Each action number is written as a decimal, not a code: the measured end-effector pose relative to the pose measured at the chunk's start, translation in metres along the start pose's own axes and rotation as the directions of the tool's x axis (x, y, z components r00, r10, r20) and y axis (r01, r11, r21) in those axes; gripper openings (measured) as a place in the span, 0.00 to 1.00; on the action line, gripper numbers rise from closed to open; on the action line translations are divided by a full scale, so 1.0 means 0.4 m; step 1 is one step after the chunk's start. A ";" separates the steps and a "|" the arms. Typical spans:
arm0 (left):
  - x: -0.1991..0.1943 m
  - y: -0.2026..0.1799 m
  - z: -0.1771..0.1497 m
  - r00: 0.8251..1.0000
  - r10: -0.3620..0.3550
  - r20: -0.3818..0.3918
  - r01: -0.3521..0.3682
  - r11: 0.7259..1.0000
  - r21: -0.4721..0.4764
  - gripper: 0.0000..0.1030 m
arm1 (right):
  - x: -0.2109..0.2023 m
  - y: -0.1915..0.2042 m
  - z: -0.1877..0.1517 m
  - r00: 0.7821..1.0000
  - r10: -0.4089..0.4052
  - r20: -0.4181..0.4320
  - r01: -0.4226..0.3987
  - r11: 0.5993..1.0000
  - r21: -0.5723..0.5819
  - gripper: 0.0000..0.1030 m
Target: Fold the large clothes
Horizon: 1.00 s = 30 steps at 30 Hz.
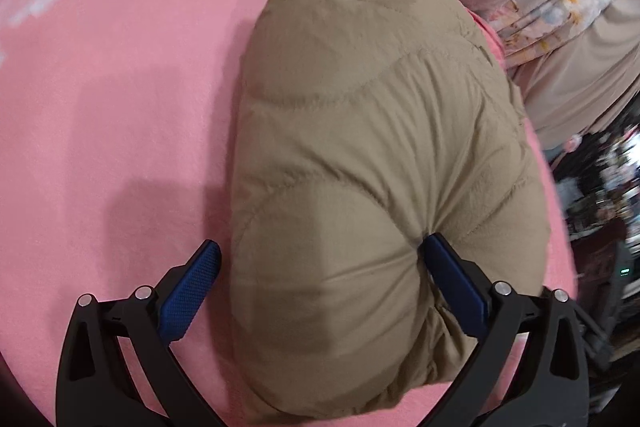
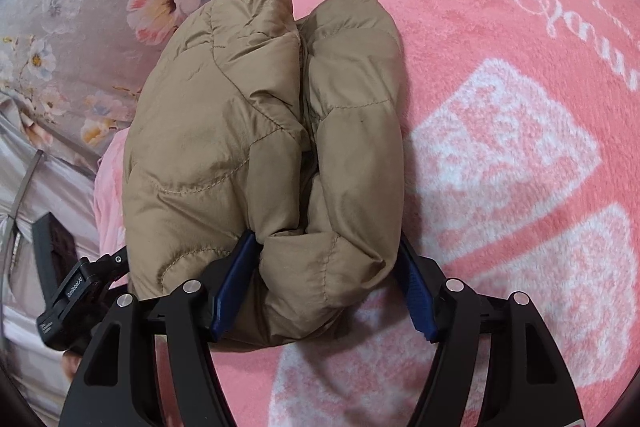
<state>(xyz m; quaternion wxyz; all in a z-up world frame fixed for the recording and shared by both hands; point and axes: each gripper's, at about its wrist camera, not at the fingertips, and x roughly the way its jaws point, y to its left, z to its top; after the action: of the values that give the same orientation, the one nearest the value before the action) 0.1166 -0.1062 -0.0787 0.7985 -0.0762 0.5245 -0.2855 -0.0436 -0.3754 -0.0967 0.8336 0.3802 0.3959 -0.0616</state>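
Nearest the right wrist camera, the right gripper (image 2: 326,279) has its blue pads pressed into a thick roll of the tan puffer jacket (image 2: 260,131); the jaws stand wide only because the padding between them is bulky, so it holds the jacket's near end. In the left wrist view, the left gripper (image 1: 320,267) straddles the jacket (image 1: 372,155) with wide jaws: its right pad digs into a puckered dimple in the fabric, while its left pad sits clear over the pink blanket (image 1: 120,107), so nothing is clamped there. The folded bundle rests on the blanket, its far end reaching toward the floral bedding (image 2: 100,7) beyond. The likely trouble is the filling: slick, springy quilting could puff back and let the two halves, parted by a deep crease in the right view, splay apart once pressure eases. The right pads grip compressed down rather than a firm edge, so the roll may squirm free. The one-sided left contact could shove the bundle sideways rather than steady it.
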 end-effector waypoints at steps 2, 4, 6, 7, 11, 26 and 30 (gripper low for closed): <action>0.001 0.021 -0.007 0.996 -0.086 -0.037 0.086 0.996 -0.011 0.96 | -0.003 -0.008 -0.005 0.998 0.049 -0.038 -0.048 0.999 0.014 0.64; -0.002 0.028 -0.011 0.993 -0.112 -0.027 0.112 0.994 0.008 0.96 | 0.007 -0.018 -0.005 0.993 0.105 -0.058 -0.102 0.994 0.045 0.64; 0.005 0.032 -0.003 0.990 -0.135 -0.028 0.135 0.991 0.005 0.96 | 0.022 -0.021 0.004 0.987 0.148 -0.061 -0.144 0.988 0.064 0.64; 0.010 0.033 0.002 0.988 -0.153 -0.028 0.153 0.988 -0.002 0.96 | 0.029 -0.019 0.009 0.985 0.159 -0.062 -0.155 0.986 0.065 0.63; 0.024 0.014 0.025 0.985 -0.173 -0.016 0.174 0.985 0.010 0.96 | 0.074 -0.015 0.038 0.968 0.240 -0.070 -0.232 0.966 0.112 0.49; -0.126 0.031 0.186 0.974 0.000 0.225 -0.063 0.960 0.273 0.46 | 0.157 0.295 0.098 0.984 0.146 0.104 -0.121 0.969 -0.217 0.16; -0.184 0.103 0.247 0.949 0.038 0.314 -0.132 0.949 0.286 0.43 | 0.208 0.422 0.122 0.970 0.182 0.160 -0.125 0.941 -0.313 0.15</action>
<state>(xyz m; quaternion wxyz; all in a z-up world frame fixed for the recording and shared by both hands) 0.1982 -0.0504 0.0058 0.8835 0.0274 0.3479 -0.3123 0.1110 -0.2735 -0.0374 0.9174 0.2712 0.2896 0.0294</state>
